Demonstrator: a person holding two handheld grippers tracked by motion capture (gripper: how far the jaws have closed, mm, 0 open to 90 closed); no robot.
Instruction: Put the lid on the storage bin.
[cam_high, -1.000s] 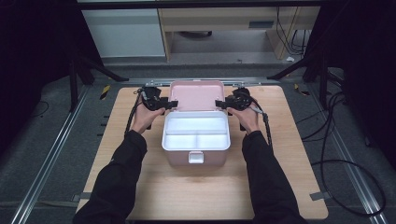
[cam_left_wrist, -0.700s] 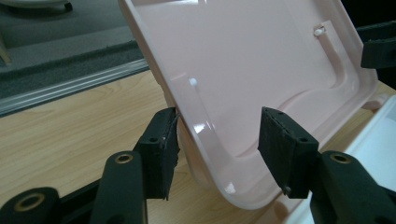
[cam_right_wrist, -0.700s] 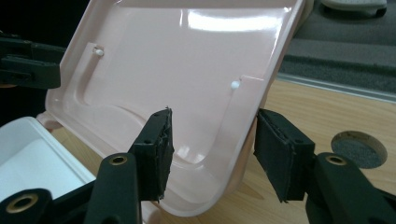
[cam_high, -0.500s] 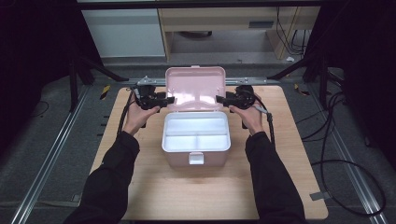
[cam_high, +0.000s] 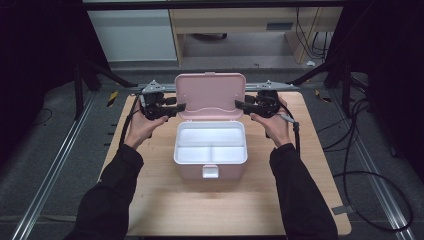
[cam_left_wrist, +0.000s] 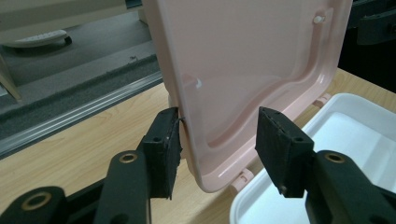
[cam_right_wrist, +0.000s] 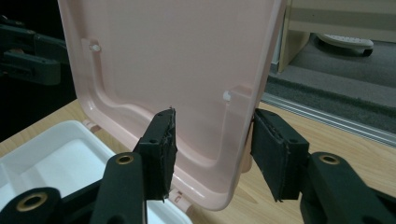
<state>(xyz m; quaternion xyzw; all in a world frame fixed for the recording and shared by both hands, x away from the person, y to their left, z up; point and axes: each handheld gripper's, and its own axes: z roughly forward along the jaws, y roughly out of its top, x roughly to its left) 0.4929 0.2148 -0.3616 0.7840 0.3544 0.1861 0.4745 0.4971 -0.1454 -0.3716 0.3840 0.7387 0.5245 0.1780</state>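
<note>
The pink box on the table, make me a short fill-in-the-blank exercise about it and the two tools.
1. The lid of the pink box stands ____.
2. The white tray inside the box holds ____.
3. The left tool and the right tool each straddle a side ____ of the lid.
4. The box stands on a ____ table.

Missing words: open; nothing; edge; wooden

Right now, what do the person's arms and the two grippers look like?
Both arms wear long black sleeves. The left gripper and right gripper are black, each topped by a grey three-cornered plate. Up close, the jaws are black with brass-coloured rivets and blocky, rough pads. A black cable trails from the right one.
</note>
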